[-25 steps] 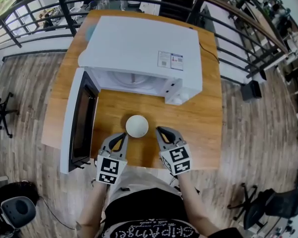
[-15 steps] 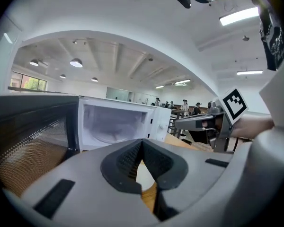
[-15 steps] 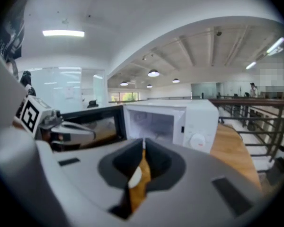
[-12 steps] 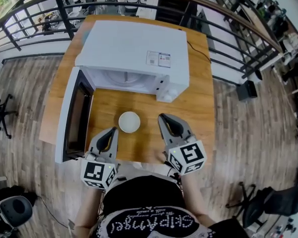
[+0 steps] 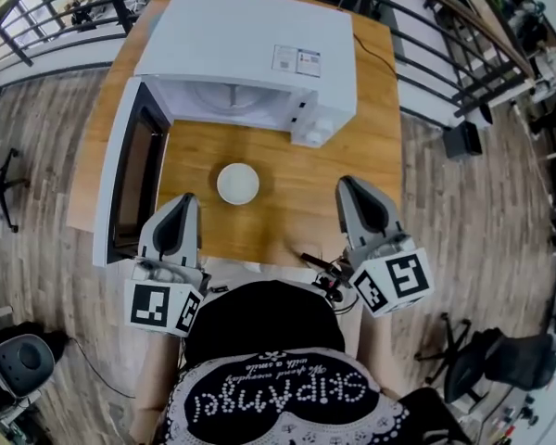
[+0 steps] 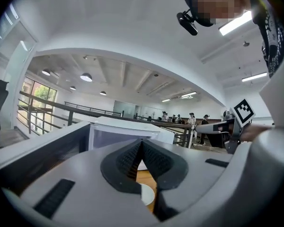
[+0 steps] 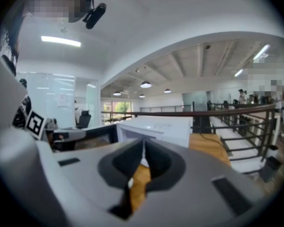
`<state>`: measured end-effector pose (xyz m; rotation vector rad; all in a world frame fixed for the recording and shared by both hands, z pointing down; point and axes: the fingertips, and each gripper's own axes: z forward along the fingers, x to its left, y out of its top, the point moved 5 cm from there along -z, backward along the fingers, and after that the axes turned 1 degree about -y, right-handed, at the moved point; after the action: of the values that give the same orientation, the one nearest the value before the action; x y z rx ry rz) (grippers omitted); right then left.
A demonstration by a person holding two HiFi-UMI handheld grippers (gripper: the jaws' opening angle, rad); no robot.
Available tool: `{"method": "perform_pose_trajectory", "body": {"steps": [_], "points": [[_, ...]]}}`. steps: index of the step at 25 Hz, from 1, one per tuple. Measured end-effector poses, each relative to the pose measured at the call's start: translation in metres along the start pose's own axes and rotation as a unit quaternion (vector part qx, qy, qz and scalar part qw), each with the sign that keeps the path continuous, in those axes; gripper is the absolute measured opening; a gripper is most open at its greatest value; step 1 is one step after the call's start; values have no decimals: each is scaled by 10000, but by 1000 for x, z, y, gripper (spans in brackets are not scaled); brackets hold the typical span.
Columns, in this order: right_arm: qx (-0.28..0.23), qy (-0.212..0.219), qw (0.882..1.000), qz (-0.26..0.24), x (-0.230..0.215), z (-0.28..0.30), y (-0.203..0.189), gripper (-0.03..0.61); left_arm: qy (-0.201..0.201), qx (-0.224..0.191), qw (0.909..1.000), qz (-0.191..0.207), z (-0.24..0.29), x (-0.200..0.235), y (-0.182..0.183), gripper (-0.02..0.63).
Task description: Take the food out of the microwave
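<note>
The white bowl (image 5: 238, 184) stands on the wooden worktop (image 5: 306, 202), outside the microwave (image 5: 250, 49) and just in front of its open cavity. What it contains cannot be told from here. The microwave door (image 5: 120, 188) hangs wide open to the left. No dish shows in the visible part of the cavity.

The bowl is round, so it has no long axis to align to. It lies ahead of both tongs and between their lines. The left tongs (image 5: 187, 200) is the nearer and the right tongs (image 5: 346, 184) stands well apart. Both are raised clear of the worktop. Each has its jaws closed together on nothing.

Assessment: removal appears complete, and any further handling falls to the left side.
</note>
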<state>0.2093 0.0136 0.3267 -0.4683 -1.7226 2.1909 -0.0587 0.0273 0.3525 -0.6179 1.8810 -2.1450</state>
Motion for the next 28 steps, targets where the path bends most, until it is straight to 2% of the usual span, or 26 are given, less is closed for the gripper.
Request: {"method": "perform_pose_trajectory", "body": {"steps": [10, 17, 28], "points": [[281, -238, 9993, -14, 1, -31, -18, 40, 115, -216, 9997, -20, -13, -5, 6, 32], [436, -99, 9988, 175, 16, -33, -36, 40, 25, -156, 9999, -17, -14, -11, 3, 31], [443, -264, 9987, 17, 13, -35, -38, 40, 105, -109, 9999, 27, -15, -13, -2, 31]]}}
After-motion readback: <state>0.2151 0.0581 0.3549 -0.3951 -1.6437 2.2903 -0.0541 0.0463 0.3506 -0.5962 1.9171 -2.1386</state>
